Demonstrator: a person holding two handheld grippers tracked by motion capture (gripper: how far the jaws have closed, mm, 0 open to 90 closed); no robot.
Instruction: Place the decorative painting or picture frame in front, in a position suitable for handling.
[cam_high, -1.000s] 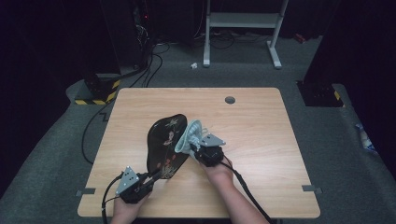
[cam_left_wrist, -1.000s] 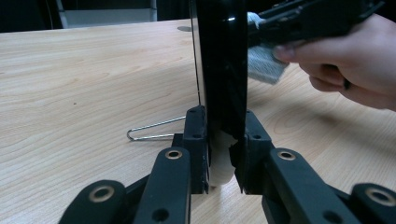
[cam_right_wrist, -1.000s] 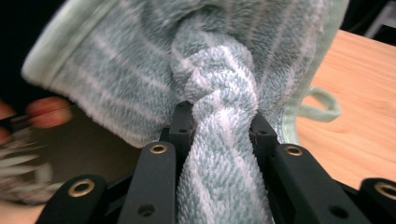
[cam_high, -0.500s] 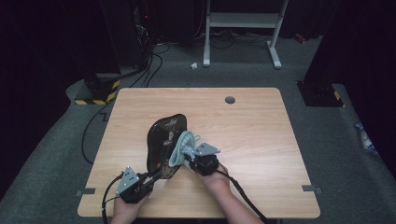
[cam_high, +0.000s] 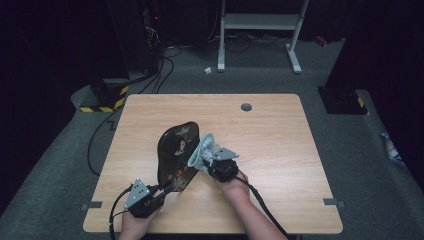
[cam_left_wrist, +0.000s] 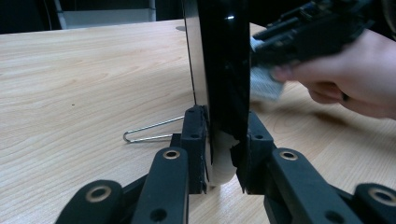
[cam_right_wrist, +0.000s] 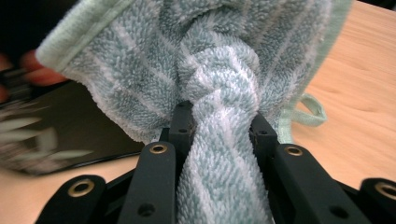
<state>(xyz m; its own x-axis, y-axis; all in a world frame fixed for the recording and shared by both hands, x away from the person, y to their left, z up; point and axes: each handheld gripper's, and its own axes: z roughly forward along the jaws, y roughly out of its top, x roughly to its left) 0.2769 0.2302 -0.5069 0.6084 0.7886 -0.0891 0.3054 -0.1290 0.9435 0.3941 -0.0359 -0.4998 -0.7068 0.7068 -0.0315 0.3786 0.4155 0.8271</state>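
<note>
On the bench (cam_high: 280, 130): black tray (cam_high: 177, 155) stands on edge.
Left gripper (cam_high: 162, 189): clamps the tray's lower rim.
Right gripper (cam_high: 205, 162): grasps green towel (cam_high: 202, 150), now lower against the tray.

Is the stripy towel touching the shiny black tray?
Touching. In the high view the towel, held by the right gripper, presses against the black tray's edge with no gap.
</note>
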